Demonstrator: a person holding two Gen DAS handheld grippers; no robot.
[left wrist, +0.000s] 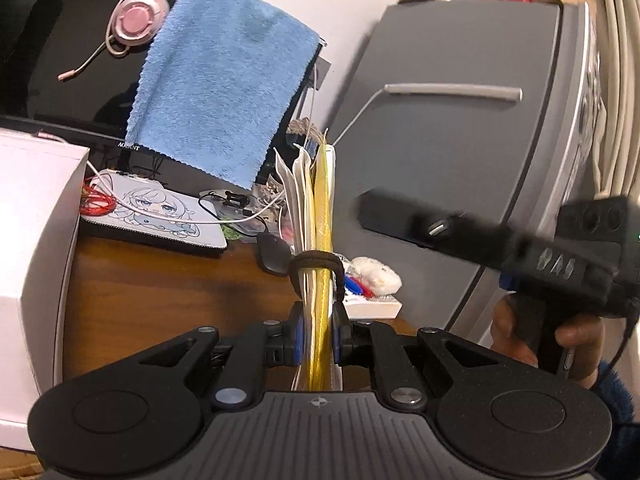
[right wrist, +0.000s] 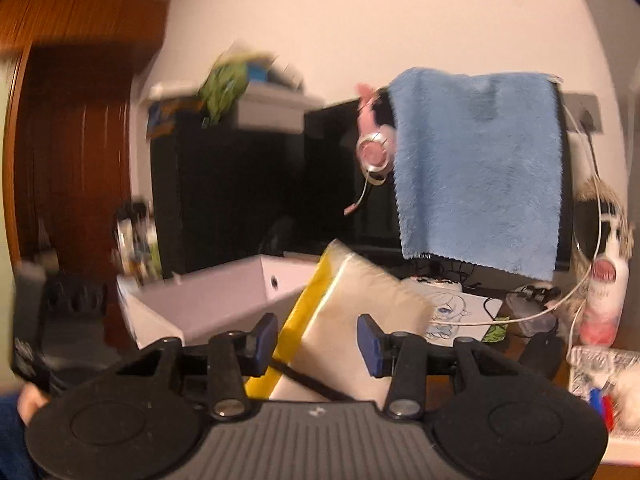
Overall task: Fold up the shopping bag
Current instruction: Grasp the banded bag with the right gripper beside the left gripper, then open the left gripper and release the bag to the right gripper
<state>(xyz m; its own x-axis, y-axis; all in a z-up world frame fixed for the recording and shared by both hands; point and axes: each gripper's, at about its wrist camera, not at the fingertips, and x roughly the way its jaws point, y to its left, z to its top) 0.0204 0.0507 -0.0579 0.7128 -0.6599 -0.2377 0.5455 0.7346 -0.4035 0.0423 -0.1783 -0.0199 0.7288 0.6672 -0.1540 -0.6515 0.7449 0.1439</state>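
The shopping bag (left wrist: 320, 208) is folded into a flat yellow and whitish packet, seen edge-on in the left wrist view. A black elastic band (left wrist: 316, 258) loops around it. My left gripper (left wrist: 318, 332) is shut on the packet just below the band and holds it upright above the desk. A hand holds my right gripper (left wrist: 384, 216), blurred, to the right of the packet and apart from it. In the right wrist view the bag (right wrist: 360, 304) shows its flat side, tilted. My right gripper (right wrist: 318, 340) is open, and the bag lies in the gap or just beyond.
A blue towel (left wrist: 216, 76) hangs over a black monitor with a pink headset (left wrist: 136, 16). A white box (left wrist: 32, 240) stands at the left and a grey cabinet (left wrist: 460, 140) at the right. A mouse pad (left wrist: 160, 216), cables and a mouse (left wrist: 272, 254) lie on the wooden desk (left wrist: 168, 292).
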